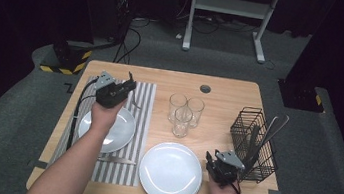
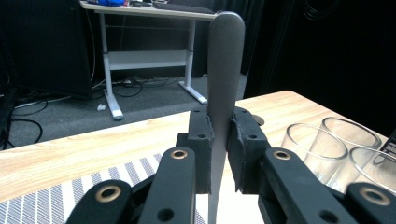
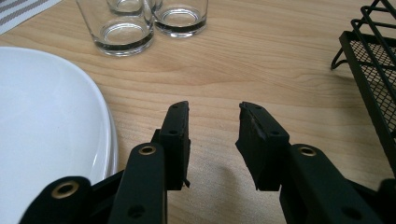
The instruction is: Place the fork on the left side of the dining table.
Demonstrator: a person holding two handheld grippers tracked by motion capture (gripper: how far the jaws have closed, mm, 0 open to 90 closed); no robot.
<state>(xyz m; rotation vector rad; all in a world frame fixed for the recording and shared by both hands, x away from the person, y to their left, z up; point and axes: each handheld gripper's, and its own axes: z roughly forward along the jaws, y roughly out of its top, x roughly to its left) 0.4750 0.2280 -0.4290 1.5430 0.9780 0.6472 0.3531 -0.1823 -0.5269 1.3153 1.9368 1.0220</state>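
My left gripper (image 2: 220, 140) is shut on the handle of a grey metal piece of cutlery (image 2: 225, 70), which stands upright between the jaws. Its lower end is hidden. In the high view the left gripper (image 1: 121, 88) hovers above the far part of a striped placemat (image 1: 142, 98), just beyond a white plate (image 1: 116, 131). My right gripper (image 3: 214, 135) is open with nothing between its fingers, low over bare wood. In the high view the right gripper (image 1: 213, 161) sits between a stack of white plates (image 1: 170, 173) and a black wire basket (image 1: 249, 130).
Three clear glasses (image 1: 184, 111) stand in the middle of the table and appear again as glasses (image 3: 122, 25) ahead of the right gripper. The basket holds several cutlery pieces (image 1: 271, 127). A knife (image 1: 119, 160) lies on the placemat at the plate's near side.
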